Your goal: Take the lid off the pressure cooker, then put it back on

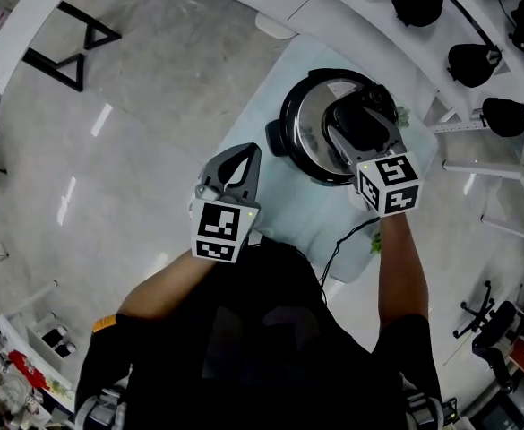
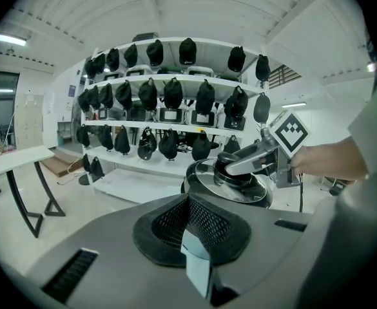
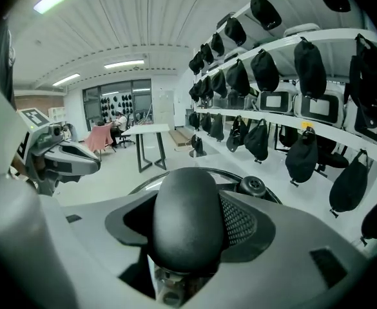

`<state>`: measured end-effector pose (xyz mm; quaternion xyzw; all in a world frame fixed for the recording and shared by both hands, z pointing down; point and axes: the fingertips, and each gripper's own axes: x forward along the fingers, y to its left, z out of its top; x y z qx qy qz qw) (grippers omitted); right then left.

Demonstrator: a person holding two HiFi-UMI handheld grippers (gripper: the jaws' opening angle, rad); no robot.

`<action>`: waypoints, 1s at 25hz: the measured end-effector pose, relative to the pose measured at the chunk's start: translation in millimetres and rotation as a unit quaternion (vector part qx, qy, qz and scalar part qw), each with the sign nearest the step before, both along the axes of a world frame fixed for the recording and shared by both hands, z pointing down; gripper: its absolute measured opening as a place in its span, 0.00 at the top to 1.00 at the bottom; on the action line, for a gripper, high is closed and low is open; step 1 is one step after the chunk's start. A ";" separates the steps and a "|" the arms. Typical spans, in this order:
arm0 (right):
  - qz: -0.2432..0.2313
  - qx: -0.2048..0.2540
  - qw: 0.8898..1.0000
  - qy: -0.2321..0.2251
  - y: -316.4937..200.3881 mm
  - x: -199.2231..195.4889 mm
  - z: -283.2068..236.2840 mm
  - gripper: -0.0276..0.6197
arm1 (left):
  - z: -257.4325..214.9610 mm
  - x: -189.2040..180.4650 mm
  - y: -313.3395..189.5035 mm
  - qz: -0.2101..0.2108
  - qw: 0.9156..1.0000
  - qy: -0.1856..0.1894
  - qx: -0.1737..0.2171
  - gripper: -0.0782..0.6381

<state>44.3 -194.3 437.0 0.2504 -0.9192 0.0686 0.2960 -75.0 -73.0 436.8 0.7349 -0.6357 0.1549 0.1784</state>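
Steel is seen across the lid (image 1: 311, 124), which sits on the black cooker (image 1: 282, 141). The cooker stands toward the far edge of the pale surface (image 1: 302, 218), nearer its right corner. The lid's black knob (image 3: 187, 217) is pinched between the fingers of the right gripper (image 1: 360, 119), which is reached in over the lid from the near side; in the right gripper view the knob fills the padded hollow between the fingers. A small black valve (image 3: 252, 185) is seen on the lid just beside the knob, on its right in that view.

The left gripper (image 1: 244, 158) is held above the left edge of the surface, apart from the cooker and nearer the person. Its fingers are pressed together with nothing between them, and it is pointed toward the cooker, so that the lid and the right gripper are shown in the left gripper view.

A thin black cable (image 1: 342, 240) is laid over the near edge of the surface. Behind the cooker, white shelves (image 2: 175, 79) are hung with rows of black items, whose kind cannot be made out. A trestle table (image 3: 144, 134) is seen further off on the pale floor (image 1: 154, 106).
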 end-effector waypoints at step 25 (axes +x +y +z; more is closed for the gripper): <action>-0.058 -0.033 0.998 0.017 -4.4 -6.2 11.3 0.50 | 7.7 7.1 -0.3 0.018 1.000 0.009 -0.005 0.88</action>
